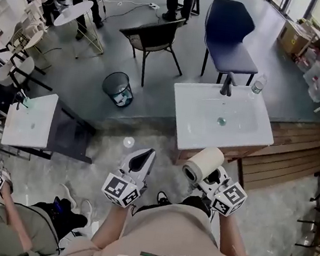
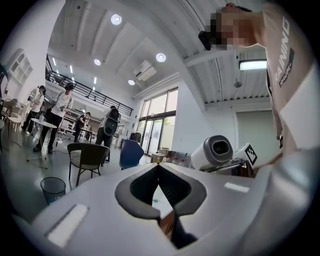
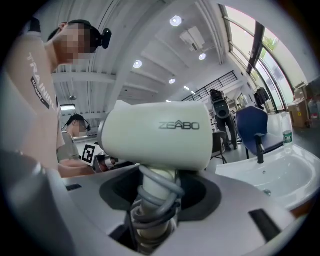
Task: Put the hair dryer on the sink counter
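A cream hair dryer [image 1: 203,165] with its grey cable wound round the handle stands up out of my right gripper [image 1: 207,179], which is shut on that handle. In the right gripper view the dryer's barrel [image 3: 157,135] fills the middle above the gripper [image 3: 155,202]. The dryer hangs in the air, just short of the near edge of the white sink counter [image 1: 186,119]. That sink [image 3: 280,175] also shows to the right in the right gripper view. My left gripper [image 1: 142,161] is held beside it, shut with nothing in it, its tips [image 2: 159,166] touching. The dryer's nozzle [image 2: 216,151] shows from that side.
A black faucet [image 1: 228,84] and a water bottle [image 1: 258,84] stand at the sink's far edge. Beyond are a blue chair [image 1: 226,36], a dark chair [image 1: 152,37] and a mesh bin [image 1: 118,88]. A second white sink unit [image 1: 30,121] stands at the left, with people around.
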{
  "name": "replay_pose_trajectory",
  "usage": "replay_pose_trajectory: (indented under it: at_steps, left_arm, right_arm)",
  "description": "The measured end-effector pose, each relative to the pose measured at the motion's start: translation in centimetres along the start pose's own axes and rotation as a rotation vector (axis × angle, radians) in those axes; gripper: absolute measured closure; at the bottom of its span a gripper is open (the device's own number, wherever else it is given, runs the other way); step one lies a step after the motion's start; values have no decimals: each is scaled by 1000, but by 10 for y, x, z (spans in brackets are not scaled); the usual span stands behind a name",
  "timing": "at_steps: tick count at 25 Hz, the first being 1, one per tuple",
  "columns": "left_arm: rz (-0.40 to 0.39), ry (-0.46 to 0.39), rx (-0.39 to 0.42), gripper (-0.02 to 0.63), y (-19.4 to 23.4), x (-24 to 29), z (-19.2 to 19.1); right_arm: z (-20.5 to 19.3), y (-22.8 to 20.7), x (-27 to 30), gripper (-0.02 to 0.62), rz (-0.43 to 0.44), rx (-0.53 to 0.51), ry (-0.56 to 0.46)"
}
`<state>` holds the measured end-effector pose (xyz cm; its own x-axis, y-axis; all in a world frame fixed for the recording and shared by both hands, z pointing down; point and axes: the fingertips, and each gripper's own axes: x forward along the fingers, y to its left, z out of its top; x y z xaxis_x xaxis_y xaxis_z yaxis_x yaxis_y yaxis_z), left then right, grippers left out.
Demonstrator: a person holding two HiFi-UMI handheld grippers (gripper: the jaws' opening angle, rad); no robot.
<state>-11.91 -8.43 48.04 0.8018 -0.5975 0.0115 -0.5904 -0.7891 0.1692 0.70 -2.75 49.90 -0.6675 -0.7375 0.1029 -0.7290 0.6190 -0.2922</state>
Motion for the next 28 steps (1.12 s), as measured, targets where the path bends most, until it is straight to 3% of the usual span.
replay_pose_trajectory:
  at_steps: [10, 18, 28]
  left_arm:
    - [48, -1, -66, 598, 70, 4, -9]
    - [88, 8, -42, 598, 91, 45, 2]
    - [97, 2, 21, 598, 111, 136, 32]
  right_arm:
    - [-9, -24, 47, 377, -27, 52, 51]
    - [-1, -78, 78, 377, 26, 71, 72]
    - [26, -157, 108, 377, 71, 68, 70]
